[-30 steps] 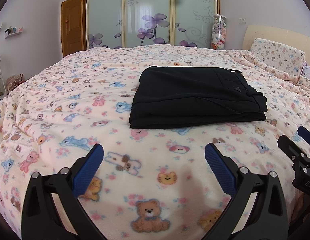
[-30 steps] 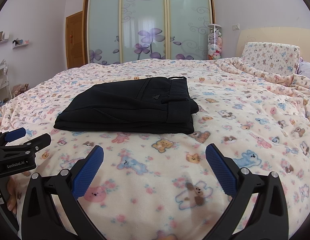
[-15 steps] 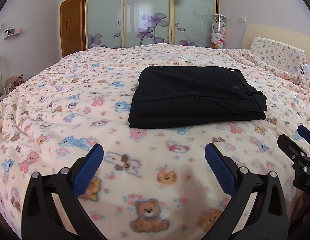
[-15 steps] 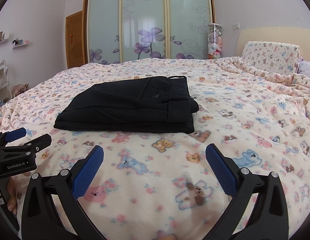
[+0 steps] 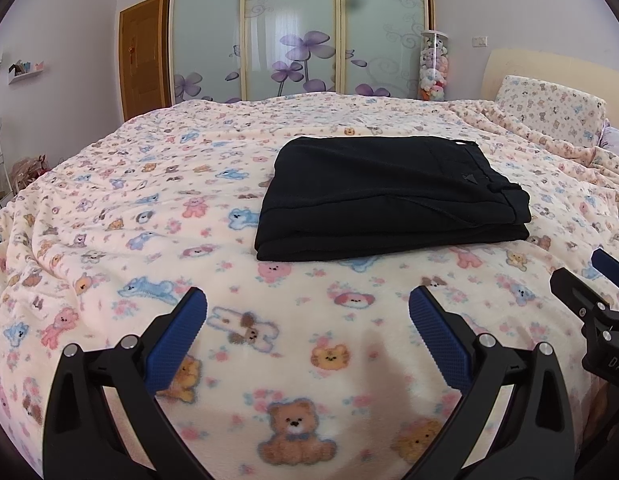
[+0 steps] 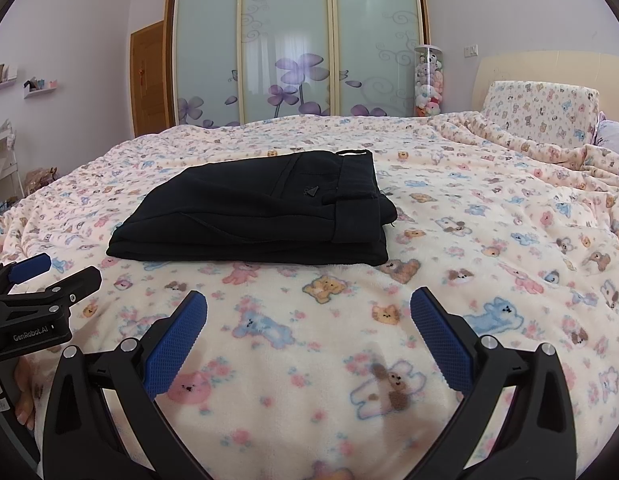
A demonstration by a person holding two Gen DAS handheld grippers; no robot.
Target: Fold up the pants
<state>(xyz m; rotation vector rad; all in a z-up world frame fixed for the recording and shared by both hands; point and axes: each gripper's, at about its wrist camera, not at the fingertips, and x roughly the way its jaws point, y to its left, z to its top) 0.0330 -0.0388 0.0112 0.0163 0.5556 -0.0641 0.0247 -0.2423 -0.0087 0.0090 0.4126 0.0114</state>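
Note:
Black pants [image 5: 389,196] lie folded into a flat rectangle on the bed, waistband to the right; they also show in the right wrist view [image 6: 261,212]. My left gripper [image 5: 307,316] is open and empty, held over the blanket short of the pants' near edge. My right gripper [image 6: 308,316] is open and empty, also short of the pants, to the right of the left one. The right gripper shows at the right edge of the left wrist view [image 5: 589,292]; the left gripper shows at the left edge of the right wrist view [image 6: 41,284].
The bed is covered by a cream blanket [image 5: 149,216] printed with bears. A matching pillow [image 6: 537,116] leans on the headboard at the right. Sliding wardrobe doors [image 6: 293,44], a wooden door [image 5: 143,56] and a tube of plush toys [image 6: 427,80] stand behind the bed.

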